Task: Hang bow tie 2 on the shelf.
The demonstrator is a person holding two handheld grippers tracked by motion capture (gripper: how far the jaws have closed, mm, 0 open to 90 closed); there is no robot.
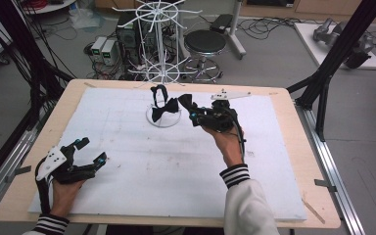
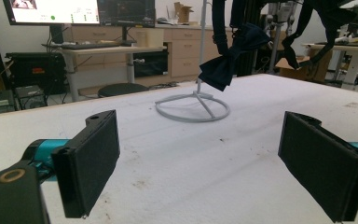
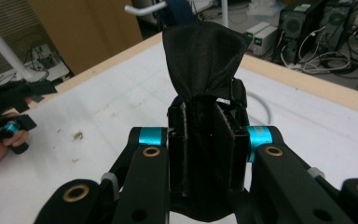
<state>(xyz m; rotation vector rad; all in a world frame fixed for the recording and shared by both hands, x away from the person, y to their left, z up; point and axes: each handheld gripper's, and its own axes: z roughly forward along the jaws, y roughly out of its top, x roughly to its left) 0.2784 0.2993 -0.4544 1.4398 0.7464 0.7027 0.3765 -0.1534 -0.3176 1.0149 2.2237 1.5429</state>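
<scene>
Work on hanging the bow ties looks partway through, judging by how things lie: one dark bow tie already dangles from the white wire stand, its strap looped over an arm above the ring-shaped base, while a second bow tie is pinched in the right gripper, raised just beside the stand and not yet on any hook. In the right gripper view that gripper's padded jaws are clamped hard on the tie's middle, and a soft, matte black wing fans out above them in gathered folds. What is left, it seems, is to carry its strap over a free arm and let go. The left gripper rests low near the table's near left corner, jaws spread wide with nothing between them, their flat black pads looking foamy and coarse. The table is pale wood under a white, scuffed foam sheet.
</scene>
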